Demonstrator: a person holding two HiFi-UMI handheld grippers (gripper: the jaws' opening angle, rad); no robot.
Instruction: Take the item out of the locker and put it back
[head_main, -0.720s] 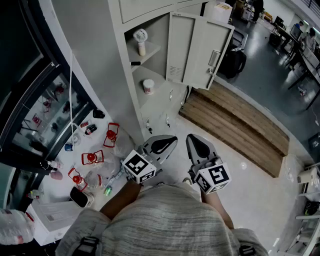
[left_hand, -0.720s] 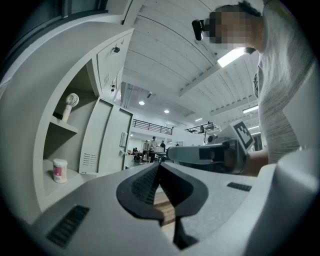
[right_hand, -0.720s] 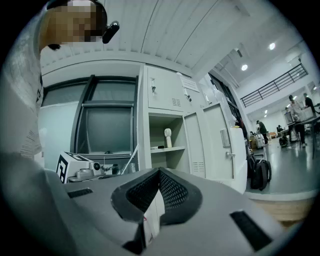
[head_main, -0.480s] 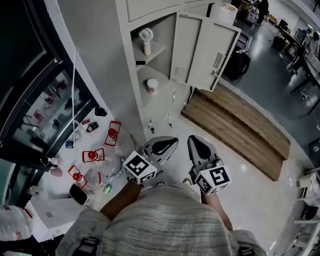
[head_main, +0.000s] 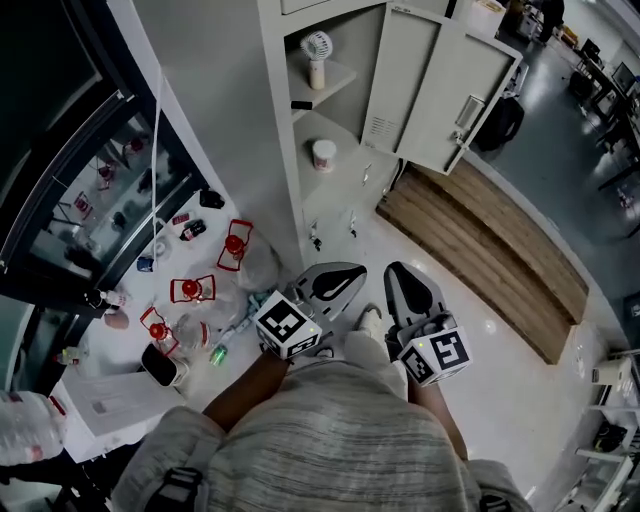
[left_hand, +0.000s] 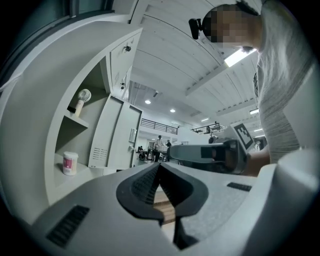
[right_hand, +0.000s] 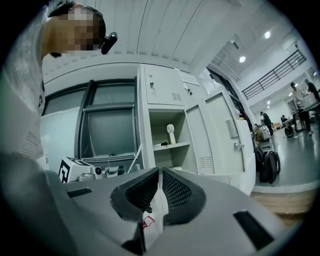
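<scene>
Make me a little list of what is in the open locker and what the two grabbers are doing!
Locker: tall white metal locker, its door swung open
Upper shelf: small white handheld fan, upright; small black thing lying at the shelf's edge
Lower shelf: white tub with a pink label
Left gripper: jaws together, nothing between them
Right gripper: jaws together, nothing between them
Floor left of the locker: red lanterns

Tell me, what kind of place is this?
Probably a big open workshop or lab hall: metal lockers, people near desks in the distance, and a railed upper walkway under a high ceiling.
</scene>
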